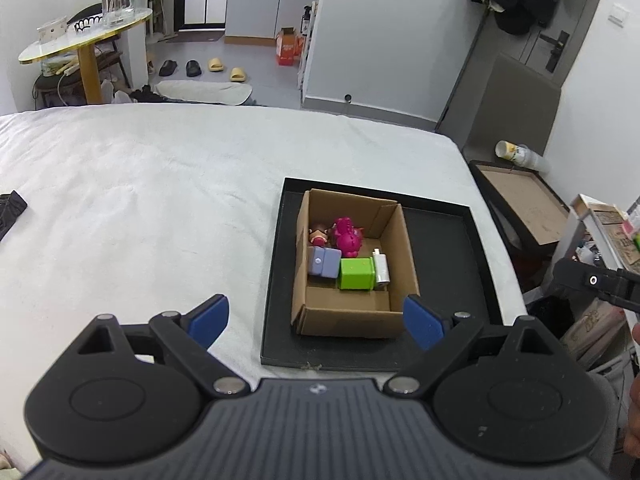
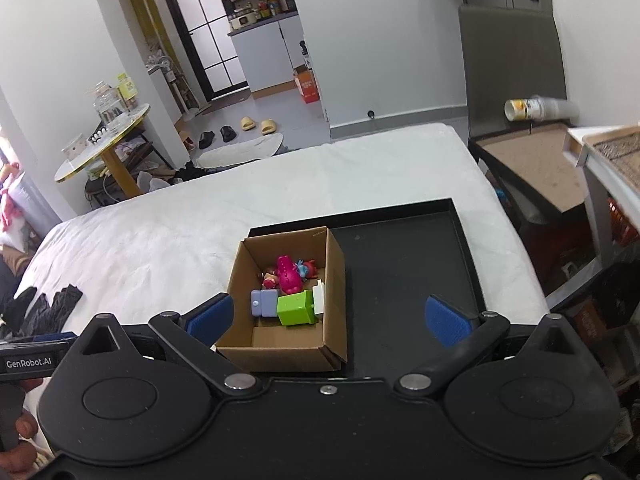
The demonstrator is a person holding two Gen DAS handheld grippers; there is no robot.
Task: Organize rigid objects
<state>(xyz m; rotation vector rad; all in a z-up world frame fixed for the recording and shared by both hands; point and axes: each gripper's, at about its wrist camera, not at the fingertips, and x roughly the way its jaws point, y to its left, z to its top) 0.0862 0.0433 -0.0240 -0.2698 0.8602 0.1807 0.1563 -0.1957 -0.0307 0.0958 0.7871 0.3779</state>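
An open cardboard box [image 1: 394, 236] [image 2: 336, 280] stands in the left part of a black tray [image 1: 444, 240] [image 2: 400, 264] on a white bed. Inside lie a magenta toy figure [image 1: 347, 236] [image 2: 289, 276], a small doll [image 1: 318, 236], a lilac block [image 1: 325, 263] [image 2: 264, 303], a green cube [image 1: 356, 274] [image 2: 296, 308] and a white piece [image 1: 381, 266] [image 2: 319, 298]. My left gripper [image 1: 316, 320] is open and empty, above the box's near edge. My right gripper [image 2: 330, 316] is open and empty, over the box and tray.
The white bed [image 1: 160, 184] [image 2: 180, 220] spreads to the left. A dark cloth [image 1: 10, 208] [image 2: 52, 300] lies at its left edge. A low black table with a cardboard sheet [image 1: 524, 204] [image 2: 532, 160] and a tipped cup [image 1: 512, 150] [image 2: 528, 109] stand right of the bed.
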